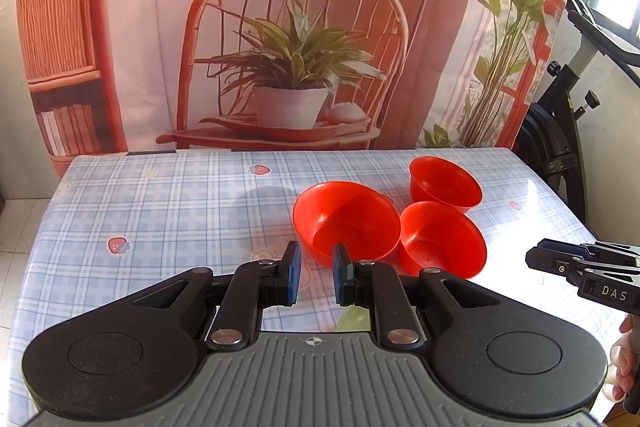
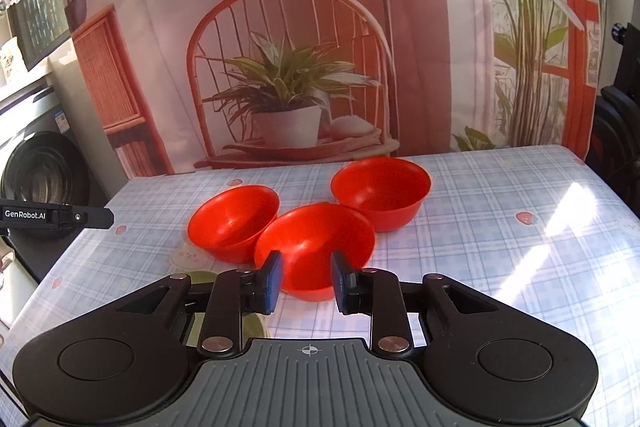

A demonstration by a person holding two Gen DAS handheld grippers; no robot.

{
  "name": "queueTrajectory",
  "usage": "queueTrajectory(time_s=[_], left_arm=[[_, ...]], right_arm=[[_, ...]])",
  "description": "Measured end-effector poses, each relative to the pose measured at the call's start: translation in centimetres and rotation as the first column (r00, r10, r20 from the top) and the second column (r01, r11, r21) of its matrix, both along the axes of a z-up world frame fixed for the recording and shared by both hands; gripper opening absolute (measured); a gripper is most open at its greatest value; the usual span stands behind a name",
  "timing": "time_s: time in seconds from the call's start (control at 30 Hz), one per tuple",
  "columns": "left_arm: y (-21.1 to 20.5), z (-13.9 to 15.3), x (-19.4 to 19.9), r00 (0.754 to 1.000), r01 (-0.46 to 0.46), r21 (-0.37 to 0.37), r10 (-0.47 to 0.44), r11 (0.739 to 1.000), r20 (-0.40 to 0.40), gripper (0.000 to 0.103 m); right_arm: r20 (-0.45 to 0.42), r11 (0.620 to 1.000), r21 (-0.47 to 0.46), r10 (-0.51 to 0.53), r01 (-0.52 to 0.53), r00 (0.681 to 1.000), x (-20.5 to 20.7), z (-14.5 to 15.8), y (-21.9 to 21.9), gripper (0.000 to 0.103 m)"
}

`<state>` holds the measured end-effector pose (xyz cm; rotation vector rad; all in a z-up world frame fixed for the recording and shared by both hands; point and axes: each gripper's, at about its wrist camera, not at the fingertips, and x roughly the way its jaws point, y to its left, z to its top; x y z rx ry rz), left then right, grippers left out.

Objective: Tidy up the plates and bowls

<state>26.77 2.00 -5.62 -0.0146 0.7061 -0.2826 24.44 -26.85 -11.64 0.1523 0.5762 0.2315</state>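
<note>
Three clustered bowls (image 2: 316,247) block the table's (image 2: 500,227) centre.

Three red bowls (image 1: 346,217) clustered on checked tablecloth (image 1: 160,211); left gripper (image 1: 316,269) jaws apart, empty.

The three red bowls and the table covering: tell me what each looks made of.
The red bowls: probably plastic, with thin walls, uniform saturated colour and a smooth semi-gloss sheen; glazed ceramic looks unlikely. The table covering: seemingly vinyl or oilcloth, a printed blue plaid with strawberries, glossy enough to throw bright sun glare, and it curves smoothly over the table edge.
</note>
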Motion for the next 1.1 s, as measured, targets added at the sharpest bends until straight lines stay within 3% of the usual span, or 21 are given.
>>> queueTrajectory(time_s=[0.17, 0.33, 0.63, 0.8, 1.1], left_arm=[[0.3, 0.9, 0.9, 0.999, -0.029, 0.000, 0.029, 1.000, 0.041, 0.018], [0.3, -0.1, 2.8, 0.998, -0.057, -0.021, 0.057, 0.998, 0.016, 0.018], [-0.6, -3.7, 6.9, 0.994, -0.079, -0.060, 0.074, 0.995, -0.080, 0.018], [-1.0, -6.0, 8.8, 0.988, -0.090, -0.066, 0.081, 0.994, -0.129, 0.018], [-1.1, -8.5, 10.3, 0.978, -0.111, -0.092, 0.092, 0.990, -0.188, 0.018]], right_arm=[[0.007, 0.995, -0.043, 0.086, -0.086, 0.996, 2.6, 0.8, 0.7, 0.032], [-0.043, 0.989, -0.049, 0.139, -0.141, 0.989, 6.2, 0.7, 1.5, 0.042], [-0.107, 0.976, -0.069, 0.199, -0.207, 0.974, 12.2, -0.7, 4.1, 0.041], [-0.145, 0.970, -0.098, 0.209, -0.224, 0.967, 15.2, -2.0, 5.6, 0.031], [-0.217, 0.972, -0.072, 0.204, -0.224, 0.954, 18.4, -4.3, 7.2, 0.026]])
